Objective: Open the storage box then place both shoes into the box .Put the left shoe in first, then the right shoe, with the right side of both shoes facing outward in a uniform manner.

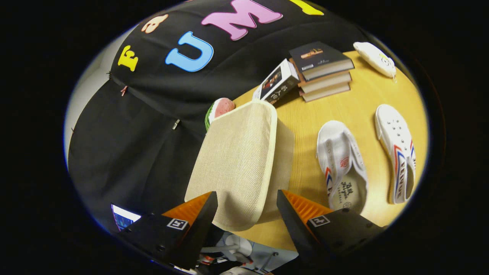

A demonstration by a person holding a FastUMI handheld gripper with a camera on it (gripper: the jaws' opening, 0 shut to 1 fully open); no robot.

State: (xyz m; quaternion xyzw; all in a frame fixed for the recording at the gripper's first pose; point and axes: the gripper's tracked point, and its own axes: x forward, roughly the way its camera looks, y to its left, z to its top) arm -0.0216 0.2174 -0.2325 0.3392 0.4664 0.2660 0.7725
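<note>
— Nearest the camera, what did the gripper (247, 208) show?
— Its two fingers stood wide apart, gripping nothing; the near edge of the beige fabric storage box (244, 164) sat between them, touching neither.
— Was the box open?
— Its lid (233, 160) lay on top.
— And the shoes?
— Two white shoes lay apart on the wooden table (305, 118) beside the box: one shoe (341, 165) near it, the other shoe (397, 152) farther out. Stacked books (323, 70) sat beyond.
</note>
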